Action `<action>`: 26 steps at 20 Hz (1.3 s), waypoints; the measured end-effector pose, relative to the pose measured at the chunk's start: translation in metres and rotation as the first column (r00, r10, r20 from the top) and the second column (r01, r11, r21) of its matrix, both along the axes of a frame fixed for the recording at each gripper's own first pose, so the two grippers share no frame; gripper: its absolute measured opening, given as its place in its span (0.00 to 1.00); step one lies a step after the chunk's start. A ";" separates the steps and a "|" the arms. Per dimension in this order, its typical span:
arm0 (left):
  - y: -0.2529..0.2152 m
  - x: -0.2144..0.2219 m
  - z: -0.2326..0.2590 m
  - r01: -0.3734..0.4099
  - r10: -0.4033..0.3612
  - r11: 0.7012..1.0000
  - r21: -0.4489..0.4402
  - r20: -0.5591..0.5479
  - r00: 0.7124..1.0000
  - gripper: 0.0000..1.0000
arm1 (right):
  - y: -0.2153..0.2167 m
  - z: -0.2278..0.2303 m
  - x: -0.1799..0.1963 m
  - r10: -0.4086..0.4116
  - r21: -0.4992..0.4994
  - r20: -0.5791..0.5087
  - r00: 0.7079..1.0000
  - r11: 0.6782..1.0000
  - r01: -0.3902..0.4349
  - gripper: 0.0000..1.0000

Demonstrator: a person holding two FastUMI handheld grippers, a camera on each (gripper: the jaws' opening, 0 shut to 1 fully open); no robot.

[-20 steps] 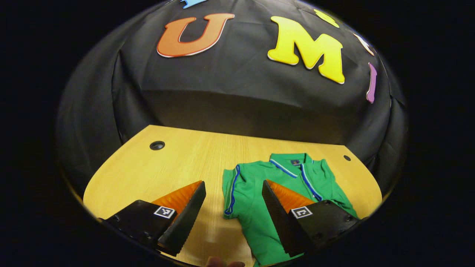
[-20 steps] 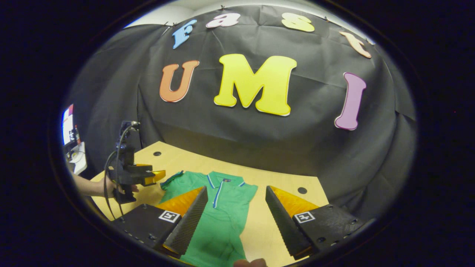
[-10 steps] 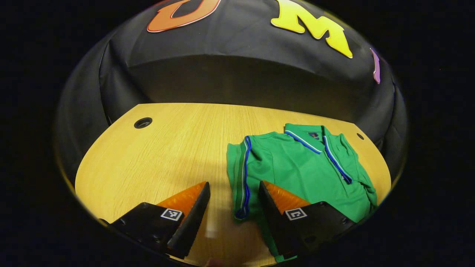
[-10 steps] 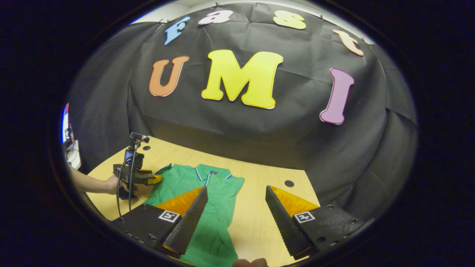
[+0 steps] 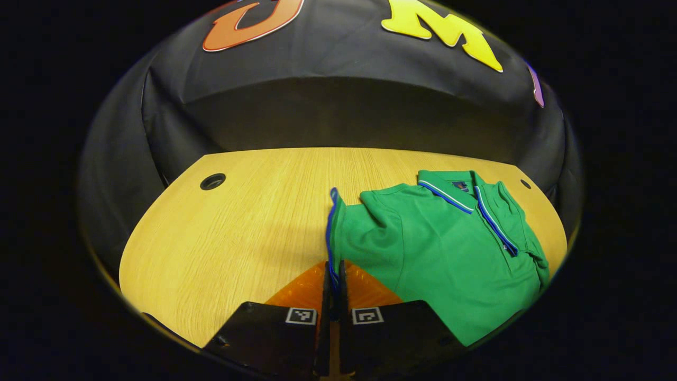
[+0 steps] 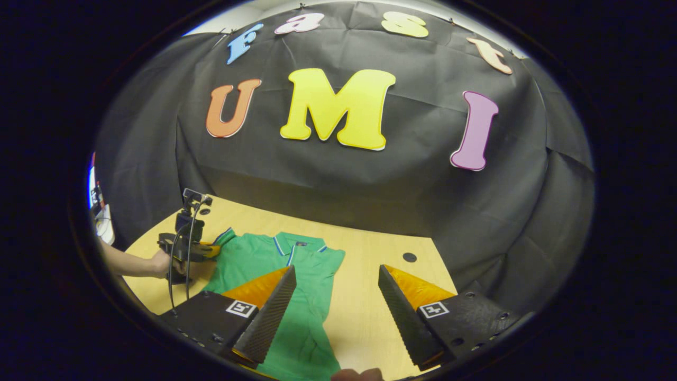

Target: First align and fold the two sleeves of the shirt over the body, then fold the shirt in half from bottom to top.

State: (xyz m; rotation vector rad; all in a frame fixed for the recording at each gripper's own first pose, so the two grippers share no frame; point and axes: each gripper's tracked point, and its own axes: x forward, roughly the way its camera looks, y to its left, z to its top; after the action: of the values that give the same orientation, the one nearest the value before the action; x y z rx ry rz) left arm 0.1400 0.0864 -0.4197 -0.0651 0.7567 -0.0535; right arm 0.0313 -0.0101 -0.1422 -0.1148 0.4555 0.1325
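Observation:
A green polo shirt (image 5: pixel 449 248) with blue and white trim lies collar away from me on the wooden table (image 5: pixel 238 222). My left gripper (image 5: pixel 333 283) is shut on the blue-trimmed cuff of the sleeve (image 5: pixel 365 233), which stands slightly raised off the table. In the right gripper view that same gripper (image 6: pixel 203 251) and the hand (image 6: pixel 158 263) holding it are at the shirt's (image 6: pixel 254 259) left side. My right gripper (image 6: pixel 333 296) is open above the shirt's lower right part, with nothing between its fingers.
The table has round cable holes (image 5: pixel 212 181) at back left and back right (image 6: pixel 409 257). Black cloth walls the booth behind and to both sides. Bare wood (image 6: pixel 370 317) lies right of the shirt. A screen (image 6: pixel 98 206) shows at far left.
My left gripper moved in on the sleeve and shut on its cuff, and the cuff now stands up on edge. The right gripper stays open and has barely moved.

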 end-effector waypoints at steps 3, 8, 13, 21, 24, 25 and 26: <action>-0.012 0.000 0.012 0.025 -0.025 0.999 -0.041 0.005 1.000 0.03 | -0.001 0.001 0.000 -0.003 0.012 0.002 1.000 1.000 0.003 0.95; -0.018 0.010 0.057 -0.013 0.020 0.995 -0.102 0.060 0.998 0.03 | -0.004 0.007 -0.002 -0.013 0.040 0.019 1.000 0.999 0.012 0.95; -0.064 0.023 0.090 0.043 -0.034 0.993 -0.106 0.090 0.995 0.03 | -0.025 0.012 -0.007 -0.059 0.074 0.026 0.998 0.996 0.057 0.95; -0.168 0.032 0.077 0.125 -0.124 0.991 -0.047 0.035 0.992 0.04 | -0.092 0.024 -0.023 -0.203 0.074 0.047 0.978 0.977 0.200 0.94; -0.187 0.033 0.078 0.137 -0.135 0.989 -0.057 0.036 0.990 0.39 | -0.107 0.023 -0.027 -0.236 0.078 0.043 0.971 0.970 0.232 0.95; -0.189 0.035 0.084 0.135 -0.132 0.989 -0.055 0.051 0.990 0.70 | -0.108 0.019 -0.027 -0.239 0.080 0.037 0.970 0.969 0.236 0.95; -0.187 0.034 0.088 0.132 -0.128 0.990 -0.047 0.069 0.989 1.00 | -0.108 0.018 -0.027 -0.239 0.073 0.038 0.970 0.969 0.236 0.95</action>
State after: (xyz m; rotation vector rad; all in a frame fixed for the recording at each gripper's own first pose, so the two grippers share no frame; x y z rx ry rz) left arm 0.1737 -0.1007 -0.3317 -0.0630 0.6928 -0.1987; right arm 0.0039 -0.1185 -0.1239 0.0040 0.4143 -0.0900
